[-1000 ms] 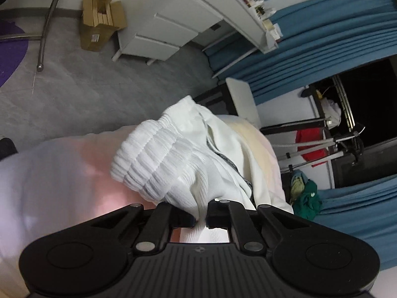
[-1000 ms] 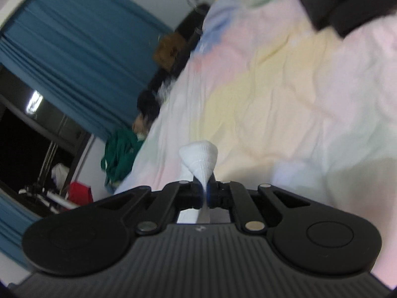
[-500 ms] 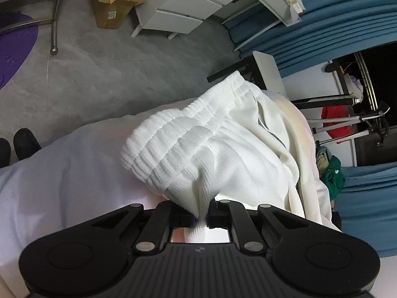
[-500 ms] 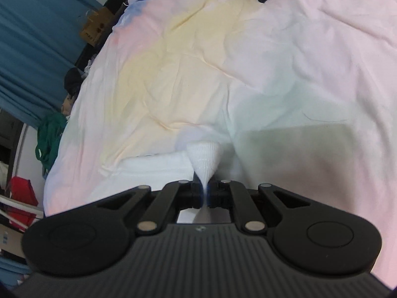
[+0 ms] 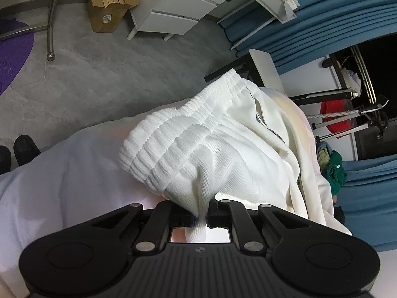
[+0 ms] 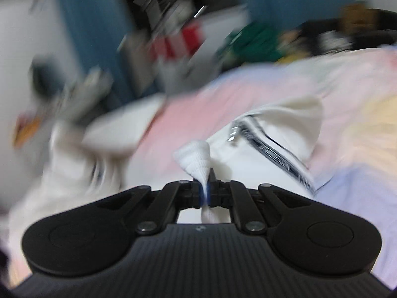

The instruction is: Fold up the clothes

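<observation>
Grippers, my left (image 5: 201, 217) and right (image 6: 205, 195), both clamp the white ribbed-hem jacket (image 5: 223, 154) above my pastel bedsheet (image 5: 62, 164)

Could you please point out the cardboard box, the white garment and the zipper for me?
cardboard box (image 5: 109, 7), left wrist view, on its open top.
white garment (image 5: 178, 149), left wrist view, on its ribbed hem.
zipper (image 6: 273, 155), right wrist view, on the dark tape.
</observation>
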Demonstrator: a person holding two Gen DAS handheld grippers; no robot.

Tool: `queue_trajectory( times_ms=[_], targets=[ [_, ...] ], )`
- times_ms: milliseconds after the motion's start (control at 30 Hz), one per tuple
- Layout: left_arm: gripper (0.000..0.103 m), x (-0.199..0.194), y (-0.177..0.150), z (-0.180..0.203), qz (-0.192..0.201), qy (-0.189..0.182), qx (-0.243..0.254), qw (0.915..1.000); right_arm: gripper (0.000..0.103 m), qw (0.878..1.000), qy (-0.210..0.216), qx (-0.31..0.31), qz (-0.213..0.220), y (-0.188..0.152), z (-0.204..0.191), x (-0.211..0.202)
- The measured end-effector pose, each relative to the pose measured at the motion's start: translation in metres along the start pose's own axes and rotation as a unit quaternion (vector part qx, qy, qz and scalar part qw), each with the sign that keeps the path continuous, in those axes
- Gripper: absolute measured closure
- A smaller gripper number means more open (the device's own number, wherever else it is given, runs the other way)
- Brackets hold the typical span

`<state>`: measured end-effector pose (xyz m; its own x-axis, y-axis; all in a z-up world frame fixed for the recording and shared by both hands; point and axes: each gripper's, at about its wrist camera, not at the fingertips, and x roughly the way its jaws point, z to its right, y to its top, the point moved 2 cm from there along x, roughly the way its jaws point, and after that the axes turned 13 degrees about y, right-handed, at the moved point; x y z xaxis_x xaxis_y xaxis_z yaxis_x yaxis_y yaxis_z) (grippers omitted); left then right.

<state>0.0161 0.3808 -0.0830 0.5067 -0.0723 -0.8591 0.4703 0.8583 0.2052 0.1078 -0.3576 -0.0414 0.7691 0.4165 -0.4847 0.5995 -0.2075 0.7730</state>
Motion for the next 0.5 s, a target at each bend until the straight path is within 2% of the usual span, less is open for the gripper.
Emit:
queue_trajectory(
  times_ms=[33, 100, 167, 200, 233, 300, 400, 433, 500],
  targets=[
    [0.095, 0.000, -0.001, 0.001, 0.000, 0.001, 0.001, 1.0000, 0.097, 1.000, -0.012, -0.017, -0.016, -0.003, -0.002, 0.003],
    [0.094, -0.001, -0.001, 0.001, 0.001, 0.002, 0.002, 1.0000, 0.097, 0.999, -0.049, -0.005, -0.002, -0.003, 0.007, -0.003],
    [0.094, -0.002, -0.001, 0.002, 0.002, 0.004, 0.003, 1.0000, 0.097, 0.994, -0.079, 0.056, 0.048, 0.001, 0.028, -0.021],
    [0.094, -0.003, -0.001, 0.003, 0.003, 0.006, 0.004, 1.0000, 0.097, 0.987, -0.104, 0.093, 0.077, 0.002, 0.040, -0.032],
    [0.094, -0.003, -0.001, 0.003, 0.003, 0.006, 0.006, 1.0000, 0.097, 0.974, -0.144, 0.136, 0.106, -0.001, 0.056, -0.046],
    [0.094, -0.003, -0.002, 0.003, 0.004, 0.010, 0.010, 0.9999, 0.096, 0.938, -0.224, 0.215, 0.156, -0.008, 0.086, -0.070],
    [0.093, -0.004, -0.003, 0.004, 0.006, 0.016, 0.018, 0.9997, 0.096, 0.883, -0.346, 0.281, 0.148, -0.031, 0.119, -0.089],
    [0.093, -0.004, -0.003, 0.005, 0.006, 0.018, 0.021, 0.9996, 0.096, 0.875, -0.355, 0.303, 0.127, -0.041, 0.131, -0.087],
    [0.092, -0.006, -0.003, 0.006, 0.007, 0.020, 0.026, 0.9994, 0.096, 0.865, -0.348, 0.350, 0.093, -0.059, 0.152, -0.081]
  ],
)
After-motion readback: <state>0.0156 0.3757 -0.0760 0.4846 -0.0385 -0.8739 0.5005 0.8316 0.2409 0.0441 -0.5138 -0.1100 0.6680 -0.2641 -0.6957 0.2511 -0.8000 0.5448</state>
